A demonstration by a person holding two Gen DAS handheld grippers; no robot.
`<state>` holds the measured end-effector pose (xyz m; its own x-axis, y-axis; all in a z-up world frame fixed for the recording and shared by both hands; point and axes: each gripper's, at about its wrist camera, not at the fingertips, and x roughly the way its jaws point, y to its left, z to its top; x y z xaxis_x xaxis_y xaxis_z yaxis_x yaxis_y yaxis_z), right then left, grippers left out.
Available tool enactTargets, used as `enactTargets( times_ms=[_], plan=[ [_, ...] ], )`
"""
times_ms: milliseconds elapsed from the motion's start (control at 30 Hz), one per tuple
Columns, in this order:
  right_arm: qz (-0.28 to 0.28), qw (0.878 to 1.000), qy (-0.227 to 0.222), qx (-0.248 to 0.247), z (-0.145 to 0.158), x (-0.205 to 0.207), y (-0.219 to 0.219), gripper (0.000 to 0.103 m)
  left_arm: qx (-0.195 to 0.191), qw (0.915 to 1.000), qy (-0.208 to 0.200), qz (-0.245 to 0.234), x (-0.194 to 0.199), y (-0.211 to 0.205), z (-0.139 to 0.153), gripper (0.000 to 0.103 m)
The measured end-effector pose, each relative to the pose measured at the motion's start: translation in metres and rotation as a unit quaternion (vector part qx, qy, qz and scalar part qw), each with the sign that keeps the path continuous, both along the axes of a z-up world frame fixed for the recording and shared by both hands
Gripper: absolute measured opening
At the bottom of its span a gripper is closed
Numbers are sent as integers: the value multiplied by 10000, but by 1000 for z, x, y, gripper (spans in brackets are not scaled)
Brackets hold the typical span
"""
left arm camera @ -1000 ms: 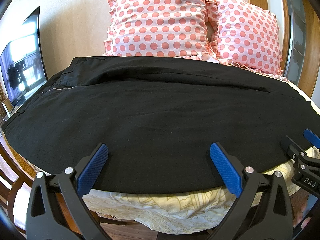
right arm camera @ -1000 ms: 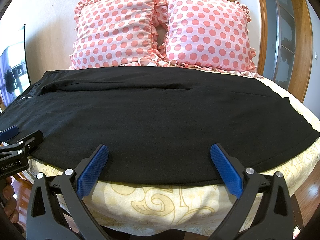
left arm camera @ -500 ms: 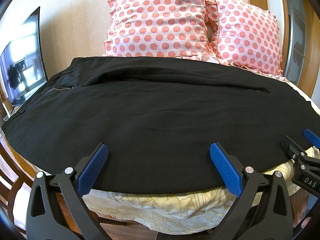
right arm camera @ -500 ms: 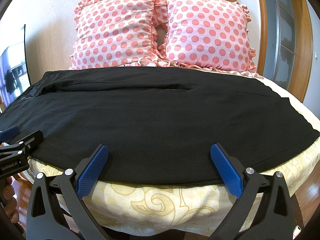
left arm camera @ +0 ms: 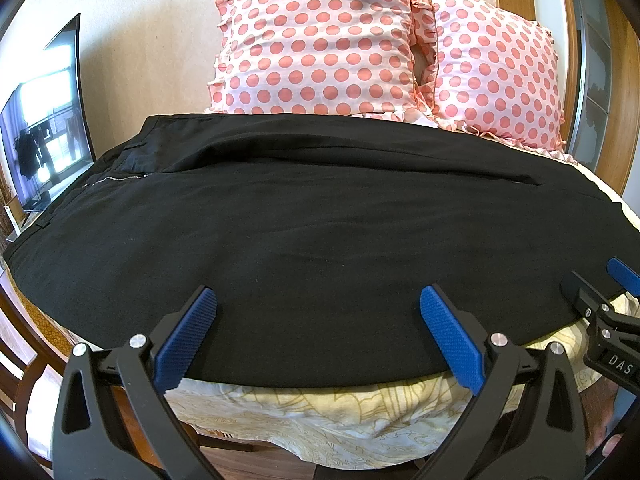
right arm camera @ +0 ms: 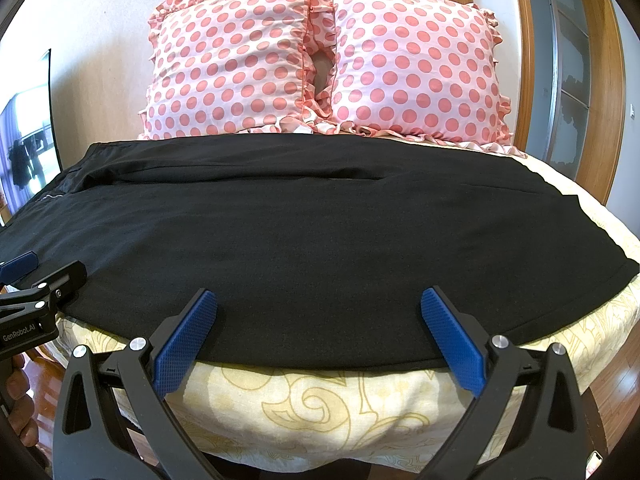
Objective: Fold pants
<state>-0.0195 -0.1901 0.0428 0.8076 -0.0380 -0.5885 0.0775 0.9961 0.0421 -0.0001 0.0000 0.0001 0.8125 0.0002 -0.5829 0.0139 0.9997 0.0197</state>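
Black pants (left arm camera: 312,220) lie flat across the bed, waistband and zipper at the left, leg hems at the right; they also show in the right wrist view (right arm camera: 312,232). My left gripper (left arm camera: 318,332) is open and empty, its blue pads over the pants' near edge. My right gripper (right arm camera: 320,332) is open and empty at the same near edge, further right. The right gripper shows at the right border of the left wrist view (left arm camera: 600,300). The left gripper shows at the left border of the right wrist view (right arm camera: 36,280).
Two pink polka-dot pillows (right arm camera: 320,60) stand against the wall behind the pants. The bed has a yellow patterned cover (right arm camera: 320,400). A TV screen (left arm camera: 44,132) stands at the left. A wooden door frame (right arm camera: 600,80) is at the right.
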Motion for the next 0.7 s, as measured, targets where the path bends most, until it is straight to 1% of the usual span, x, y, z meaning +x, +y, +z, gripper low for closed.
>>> enactTargets(
  times_ms=[100,233,333,367,400,467,500,567,633,700],
  plan=[
    [-4,10000,15,14,1,0,-1,102,3,10000,3,-2,0,0,0,101],
    [74,9999,94,23,-9,2,-4,102,8,10000,60,-18,1,0,0,101],
    [433,9984,324,138,-2,13,-14,102,13,9998,156,-76,5,2,2,101],
    [495,9979,363,225,2,18,-20,102,14,9998,176,-93,5,2,4,101],
    [508,9977,306,314,8,20,-29,102,9,9996,239,-147,7,4,5,101],
    [253,9991,74,318,25,31,-58,102,-7,9994,287,-193,9,5,6,101],
    [36,9995,-58,319,37,41,-79,102,-30,9995,263,-191,11,8,10,101],
    [-357,9985,-150,382,55,61,-110,102,-102,9997,123,-168,9,11,14,101],
    [-870,9949,-11,500,70,95,-149,102,-265,9994,-30,-212,10,15,21,101],
    [-1507,9862,392,561,70,139,-190,102,-419,9987,-117,-257,12,18,25,101]
  ],
)
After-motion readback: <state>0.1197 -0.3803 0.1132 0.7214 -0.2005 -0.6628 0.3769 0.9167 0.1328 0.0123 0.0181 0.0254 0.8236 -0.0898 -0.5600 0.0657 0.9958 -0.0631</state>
